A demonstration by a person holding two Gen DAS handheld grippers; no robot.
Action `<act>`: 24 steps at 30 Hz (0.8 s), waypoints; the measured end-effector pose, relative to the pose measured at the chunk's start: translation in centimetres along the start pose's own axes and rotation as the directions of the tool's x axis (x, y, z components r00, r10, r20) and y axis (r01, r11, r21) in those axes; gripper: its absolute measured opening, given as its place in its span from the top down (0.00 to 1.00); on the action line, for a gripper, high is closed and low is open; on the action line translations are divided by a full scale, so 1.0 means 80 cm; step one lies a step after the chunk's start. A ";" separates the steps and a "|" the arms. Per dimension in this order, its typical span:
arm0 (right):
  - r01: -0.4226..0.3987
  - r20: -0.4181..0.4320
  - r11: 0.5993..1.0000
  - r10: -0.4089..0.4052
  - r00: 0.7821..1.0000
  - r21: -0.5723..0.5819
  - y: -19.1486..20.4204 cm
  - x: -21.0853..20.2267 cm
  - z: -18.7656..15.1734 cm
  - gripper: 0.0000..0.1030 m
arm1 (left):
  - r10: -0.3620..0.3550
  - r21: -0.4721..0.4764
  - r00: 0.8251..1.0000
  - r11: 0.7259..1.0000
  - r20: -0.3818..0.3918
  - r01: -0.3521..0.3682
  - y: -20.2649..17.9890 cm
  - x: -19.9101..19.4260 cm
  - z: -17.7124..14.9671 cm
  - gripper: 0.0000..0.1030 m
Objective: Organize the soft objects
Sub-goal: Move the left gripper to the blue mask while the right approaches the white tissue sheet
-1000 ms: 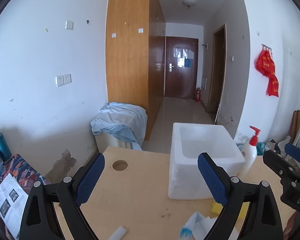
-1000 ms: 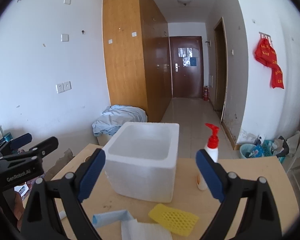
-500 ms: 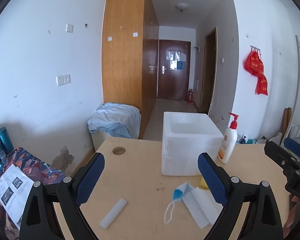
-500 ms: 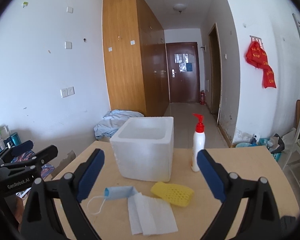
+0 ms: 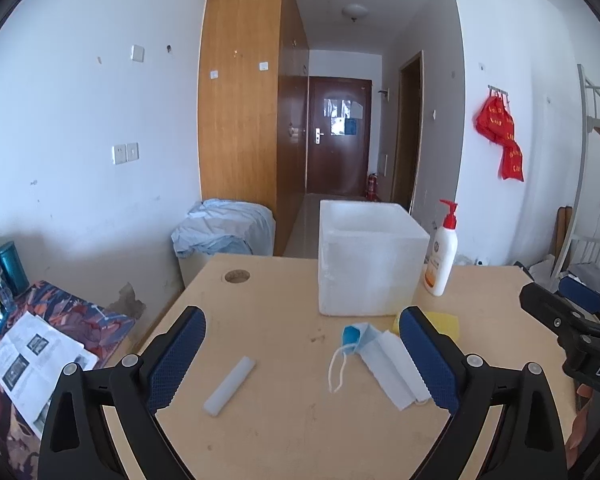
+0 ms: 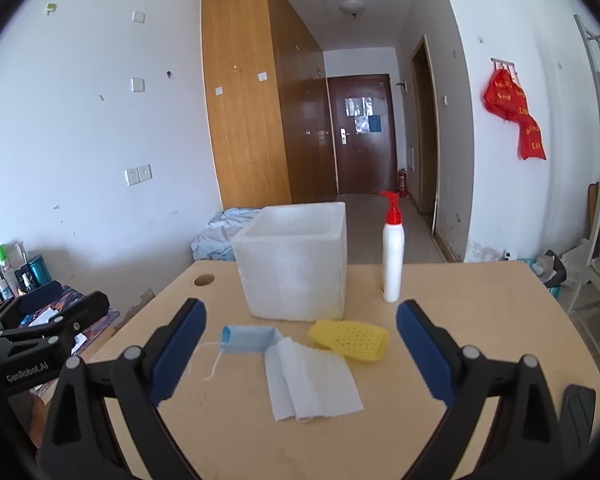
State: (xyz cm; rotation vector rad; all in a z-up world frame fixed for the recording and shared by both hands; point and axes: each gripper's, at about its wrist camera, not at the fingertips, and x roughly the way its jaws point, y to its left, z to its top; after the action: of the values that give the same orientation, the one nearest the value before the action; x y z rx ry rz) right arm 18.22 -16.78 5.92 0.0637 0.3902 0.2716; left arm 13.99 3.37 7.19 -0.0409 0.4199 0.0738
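Nothing was picked up yet: both the left gripper point(image 5: 302, 354) and right gripper point(image 6: 298, 346) hung with fingers wide and empty before the foam box point(image 6: 296, 264), the face mask point(image 6: 300, 368) and yellow sponge point(image 6: 350, 340) lying just before it on the table point(image 6: 480, 320), so reaching down for one seemed next.

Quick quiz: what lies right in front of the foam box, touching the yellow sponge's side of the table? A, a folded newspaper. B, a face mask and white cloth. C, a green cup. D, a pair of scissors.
B: the mask and cloth lie in front of the box, beside the sponge.
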 end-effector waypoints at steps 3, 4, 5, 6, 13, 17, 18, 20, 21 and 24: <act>0.003 -0.014 1.000 -0.002 1.000 0.012 -0.002 -0.002 -0.010 0.05 | -0.002 -0.005 1.000 1.000 -0.012 0.002 0.002 0.000 -0.011 0.05; 0.003 -0.018 1.000 -0.002 1.000 0.015 -0.003 -0.003 -0.013 0.05 | -0.002 -0.011 1.000 1.000 -0.014 0.002 0.004 0.000 -0.015 0.05; 0.002 -0.019 1.000 -0.002 1.000 0.017 -0.004 -0.004 -0.015 0.05 | -0.006 -0.012 1.000 1.000 -0.017 0.006 0.005 0.000 -0.018 0.05; 0.002 -0.020 1.000 -0.001 1.000 0.017 -0.003 -0.005 -0.016 0.05 | -0.006 -0.012 1.000 1.000 -0.021 0.006 0.006 0.001 -0.020 0.05; -0.001 -0.036 1.000 0.002 0.999 0.006 0.002 -0.006 -0.028 0.04 | -0.021 -0.023 0.999 1.000 -0.037 0.020 0.011 0.010 -0.037 0.04; -0.004 -0.060 1.000 0.004 0.998 -0.001 0.003 0.001 -0.038 0.04 | -0.035 -0.003 0.997 0.999 -0.062 0.035 0.008 0.019 -0.049 0.04; -0.005 -0.073 1.000 0.005 0.997 -0.002 0.003 0.005 -0.041 0.04 | -0.034 0.003 0.997 0.999 -0.070 0.035 0.007 0.022 -0.052 0.04; -0.008 -0.091 1.000 0.008 0.996 -0.005 0.004 0.011 -0.047 0.04 | -0.032 0.006 0.996 0.999 -0.082 0.033 0.008 0.028 -0.057 0.04; -0.008 -0.101 1.000 0.007 0.995 -0.009 0.004 0.013 -0.051 0.04 | -0.035 0.004 0.996 0.999 -0.086 0.036 0.009 0.030 -0.060 0.04; -0.008 -0.124 1.000 0.006 0.992 -0.019 0.006 0.021 -0.059 0.04 | -0.038 0.009 0.995 0.999 -0.092 0.039 0.010 0.036 -0.067 0.04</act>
State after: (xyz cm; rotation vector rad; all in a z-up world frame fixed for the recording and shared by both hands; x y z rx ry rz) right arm 17.79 -15.83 0.95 0.0295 0.5110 0.2868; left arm 14.41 4.06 1.11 -0.0417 0.5116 0.0316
